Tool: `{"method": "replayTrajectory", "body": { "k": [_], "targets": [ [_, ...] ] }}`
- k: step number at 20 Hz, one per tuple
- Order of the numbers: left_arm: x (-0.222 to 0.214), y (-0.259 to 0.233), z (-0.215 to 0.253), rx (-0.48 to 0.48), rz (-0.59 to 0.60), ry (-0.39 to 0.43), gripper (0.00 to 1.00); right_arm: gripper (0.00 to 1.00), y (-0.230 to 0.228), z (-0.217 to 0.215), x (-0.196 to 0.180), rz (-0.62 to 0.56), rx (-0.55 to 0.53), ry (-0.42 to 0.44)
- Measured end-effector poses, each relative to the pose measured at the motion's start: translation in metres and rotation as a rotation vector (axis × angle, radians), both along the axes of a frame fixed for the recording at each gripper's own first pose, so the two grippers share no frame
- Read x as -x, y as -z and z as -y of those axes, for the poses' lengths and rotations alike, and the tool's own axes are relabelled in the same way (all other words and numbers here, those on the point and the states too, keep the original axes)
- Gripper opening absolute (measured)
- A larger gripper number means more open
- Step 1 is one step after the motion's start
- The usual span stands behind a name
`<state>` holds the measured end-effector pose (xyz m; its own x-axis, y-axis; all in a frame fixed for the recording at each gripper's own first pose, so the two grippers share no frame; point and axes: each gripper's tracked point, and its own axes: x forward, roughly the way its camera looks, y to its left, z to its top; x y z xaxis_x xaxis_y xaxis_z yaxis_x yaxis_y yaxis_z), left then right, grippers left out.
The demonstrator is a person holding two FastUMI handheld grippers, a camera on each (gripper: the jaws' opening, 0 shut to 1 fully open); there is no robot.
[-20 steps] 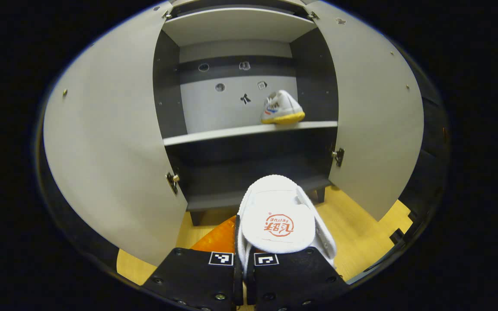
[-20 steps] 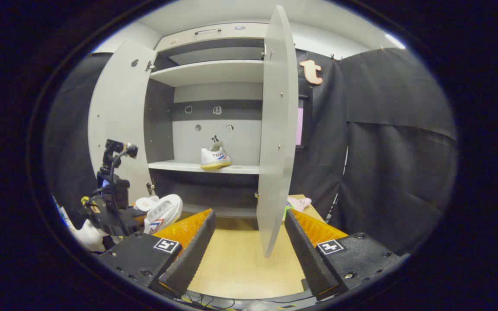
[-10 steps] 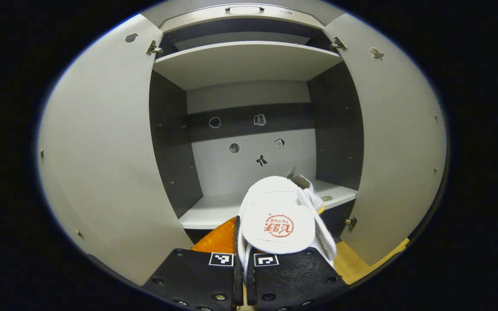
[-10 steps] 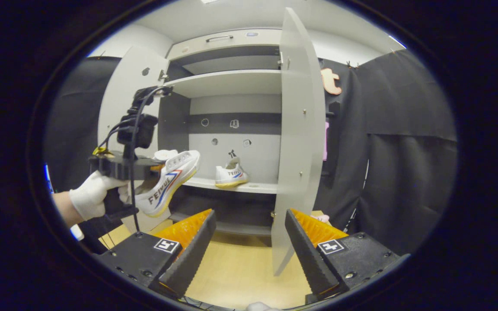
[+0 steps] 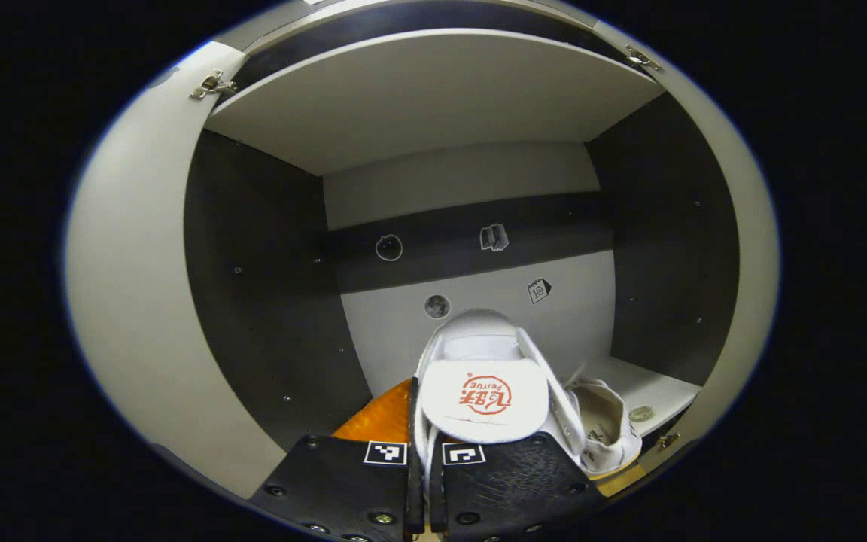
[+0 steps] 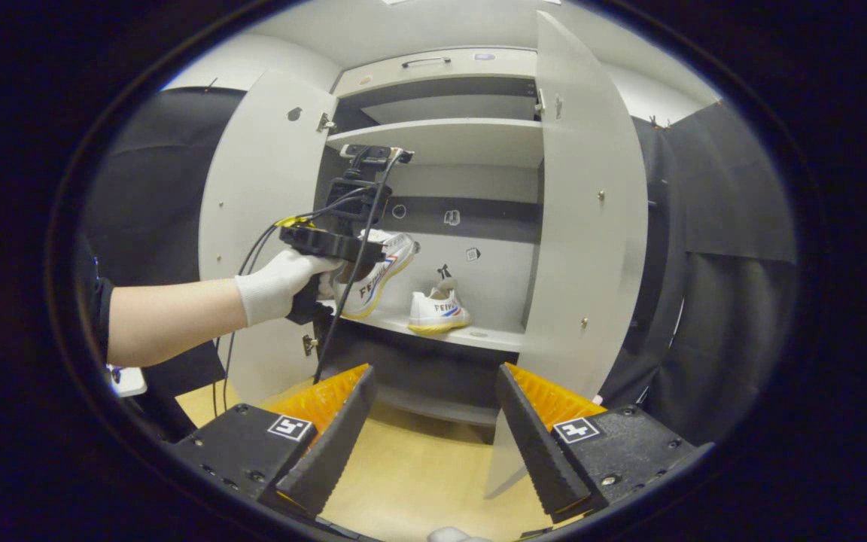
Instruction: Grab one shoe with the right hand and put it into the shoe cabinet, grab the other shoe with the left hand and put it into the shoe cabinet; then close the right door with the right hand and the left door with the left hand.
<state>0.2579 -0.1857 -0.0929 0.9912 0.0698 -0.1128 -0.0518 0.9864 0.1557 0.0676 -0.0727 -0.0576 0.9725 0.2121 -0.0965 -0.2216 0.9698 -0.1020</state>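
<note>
- Though low in front of the shoe cabinet [image 6: 433, 98] a second ago, now raised and thrust between the open doors into the middle compartment: left gripper [image 5: 420, 452], with its gloved hand [image 6: 275, 278] behind it.
- Fingers narrow, clamped on the heel of the second sneaker [image 5: 482, 376], toe pointing at the back wall.
- Held above the middle shelf [image 5: 655, 391], not yet resting on it, just beside the first sneaker [image 5: 603, 429] and to its left.
- Meaning for the task: first placement done, second probably close to done. Left to do: lower, let go, draw back, then shut both doors.
- Worth watching on the way down: little room beside the sneaker already shelved, so a nudge is possible.
- Right gripper [image 6: 433, 421]: fingers wide apart and holding nothing, back over the wooden floor [image 6: 418, 482], facing the edge of the right door [image 6: 591, 226], now a little nearer to it.
- Count:
  - sneakers: two, one on the shelf, one in the fingers;
  - doors: two, the left door [image 6: 260, 203] and the right, both swung open;
  - grippers: two;
  - cabinets: one.
</note>
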Motion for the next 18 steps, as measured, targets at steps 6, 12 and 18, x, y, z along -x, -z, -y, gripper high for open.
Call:
{"method": "replayTrajectory", "body": {
  "k": [6,12,18],
  "targets": [
    [-0.048,0.053,-0.007,-0.021,-0.137,-0.032,0.12,1.0,0.012,0.016,-0.009,-0.044,-0.006,0.012],
    [-0.058,0.08,-0.007,-0.039,-0.259,-0.007,0.04,1.0,0.018,0.015,-0.016,-0.082,-0.007,-0.001],
    [-0.058,0.101,-0.007,0.007,-0.345,-0.001,0.11,1.0,0.028,0.015,-0.016,-0.119,-0.02,-0.008]
  ]
}}
